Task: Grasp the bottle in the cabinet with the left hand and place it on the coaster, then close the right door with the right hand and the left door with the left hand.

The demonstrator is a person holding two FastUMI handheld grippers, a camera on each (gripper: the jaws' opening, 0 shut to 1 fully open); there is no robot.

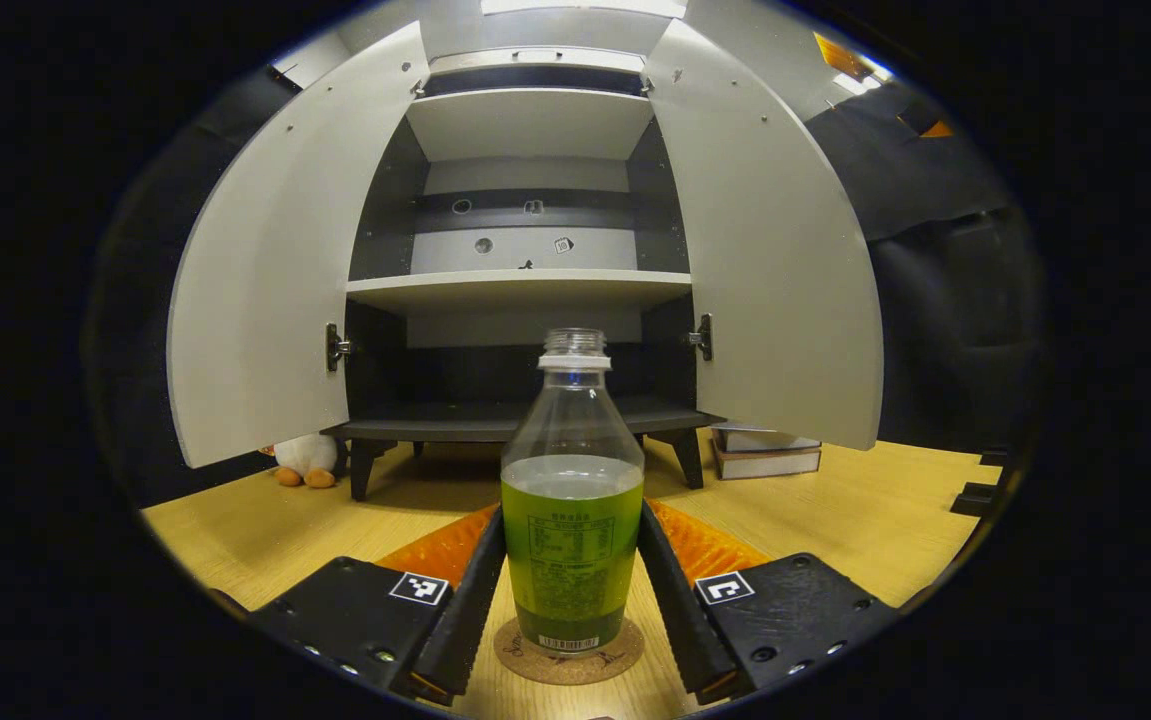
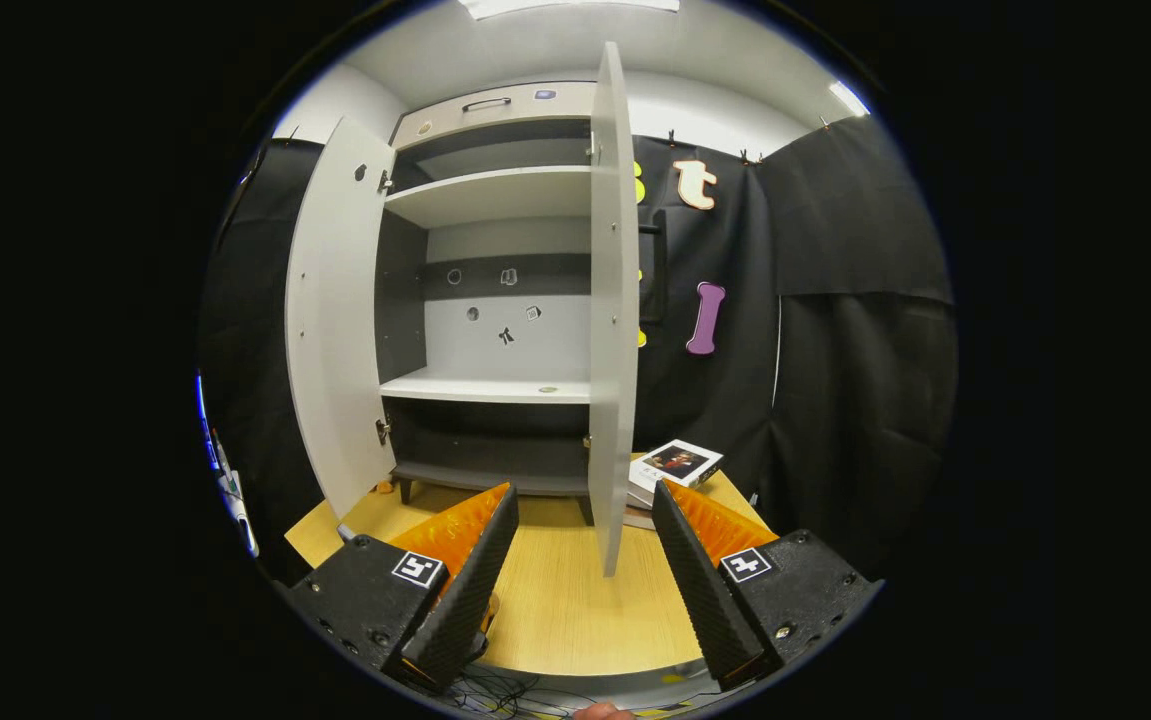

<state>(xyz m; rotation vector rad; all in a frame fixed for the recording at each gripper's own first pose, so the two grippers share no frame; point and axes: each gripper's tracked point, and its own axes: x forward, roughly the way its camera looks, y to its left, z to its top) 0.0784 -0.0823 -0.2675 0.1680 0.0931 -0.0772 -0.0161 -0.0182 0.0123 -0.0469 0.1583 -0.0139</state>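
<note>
A clear bottle (image 1: 572, 500), uncapped and part full of green liquid, stands upright on a round cork coaster (image 1: 535, 662) on the wooden table. My left gripper (image 1: 572, 515) is shut on the bottle, one finger pressing each side. Behind it the cabinet (image 1: 525, 290) stands with its left door (image 1: 265, 280) and right door (image 1: 775, 260) both swung wide and its shelves bare. In the right gripper view the right door (image 2: 615, 300) is seen edge-on, straight ahead of my right gripper (image 2: 583, 495), which is open and holds nothing. The left door (image 2: 335, 320) hangs open beyond.
A stack of books (image 1: 765, 450) lies right of the cabinet's legs, also seen as books (image 2: 677, 462) past the right door. A plush toy (image 1: 305, 460) sits under the left door. The wooden table (image 1: 885, 510) spreads between grippers and cabinet.
</note>
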